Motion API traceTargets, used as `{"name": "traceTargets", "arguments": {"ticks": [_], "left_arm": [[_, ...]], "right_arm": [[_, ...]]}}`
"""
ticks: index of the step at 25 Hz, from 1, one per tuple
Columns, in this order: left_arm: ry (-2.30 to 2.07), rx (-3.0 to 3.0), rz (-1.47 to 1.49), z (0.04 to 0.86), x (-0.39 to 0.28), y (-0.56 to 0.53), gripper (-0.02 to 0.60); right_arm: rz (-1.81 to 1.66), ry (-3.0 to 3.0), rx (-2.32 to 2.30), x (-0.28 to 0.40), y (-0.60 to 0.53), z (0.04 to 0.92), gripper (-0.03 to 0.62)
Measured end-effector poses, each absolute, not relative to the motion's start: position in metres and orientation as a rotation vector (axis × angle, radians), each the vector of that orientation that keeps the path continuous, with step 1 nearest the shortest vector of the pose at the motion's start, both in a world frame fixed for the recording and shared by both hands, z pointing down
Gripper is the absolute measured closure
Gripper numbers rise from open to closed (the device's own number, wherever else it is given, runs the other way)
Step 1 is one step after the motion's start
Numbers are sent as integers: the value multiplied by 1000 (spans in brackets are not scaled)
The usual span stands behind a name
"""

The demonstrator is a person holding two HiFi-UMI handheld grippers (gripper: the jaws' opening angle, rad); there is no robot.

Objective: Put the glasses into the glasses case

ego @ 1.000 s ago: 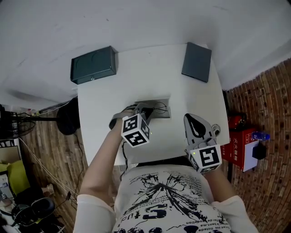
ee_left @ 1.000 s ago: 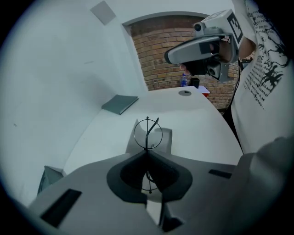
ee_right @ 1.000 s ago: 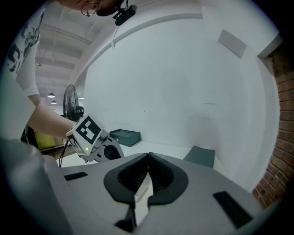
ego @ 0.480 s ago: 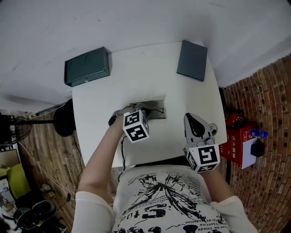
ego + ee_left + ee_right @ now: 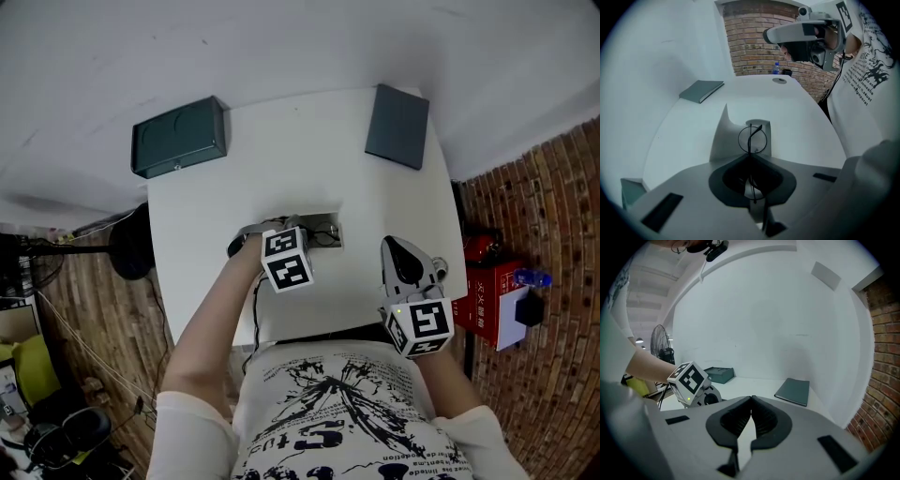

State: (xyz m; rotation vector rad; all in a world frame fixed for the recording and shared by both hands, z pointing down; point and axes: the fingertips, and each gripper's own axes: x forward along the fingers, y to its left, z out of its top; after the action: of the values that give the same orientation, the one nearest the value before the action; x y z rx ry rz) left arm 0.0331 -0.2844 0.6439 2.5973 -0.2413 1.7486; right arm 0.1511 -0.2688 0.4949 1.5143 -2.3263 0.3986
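My left gripper [image 5: 751, 157] is clamped shut on the glasses [image 5: 752, 139]. The thin wire frame runs up between the pads, and one round lens stands out past the tips. The gripper points steeply down, and the lens sits right over the open glasses case [image 5: 720, 140], against its grey inside. I cannot tell whether the frame touches the case. From the head view, the left gripper [image 5: 296, 232] is at the case's near left end. The glasses [image 5: 324, 234] show as dark wire within the case [image 5: 319, 221].

My right gripper [image 5: 751, 399] has its jaws pressed together at the tips with nothing between them. It is well to the right of the case and nearer to me, out by the table's edge [image 5: 395, 247]. It does not touch the case.

The case lies flat on the white table [image 5: 281, 169], about midway across it. Beyond the case and to its left, at the far corner, stands a dark green box [image 5: 180, 136]. Beyond the case and to its right lies a flat dark notebook [image 5: 398, 125], also well apart from it. Farther right of the case, off the table, a red box [image 5: 495, 302] stands by a brick wall [image 5: 553, 225].
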Motion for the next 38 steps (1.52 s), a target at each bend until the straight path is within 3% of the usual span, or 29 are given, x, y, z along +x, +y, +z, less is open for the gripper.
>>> {"name": "traceTargets", "arguments": {"ticks": [20,30,35,38], "left_arm": [[-173,2506,1691,644,36,-273,557],[-231,2512,1548,623,43,-272,437],[-315,2582,1479,599,46,-272,448],[-419,2650,1417,576,43,-279,506]], "right_arm": [[410,-2295,1504,155,-266,501,579],[397,-2291,1506,153,-269,496,579],[375,-2301,1497,151,-269,488,579],[353,-2316,1488,147,-271,481,579]]}}
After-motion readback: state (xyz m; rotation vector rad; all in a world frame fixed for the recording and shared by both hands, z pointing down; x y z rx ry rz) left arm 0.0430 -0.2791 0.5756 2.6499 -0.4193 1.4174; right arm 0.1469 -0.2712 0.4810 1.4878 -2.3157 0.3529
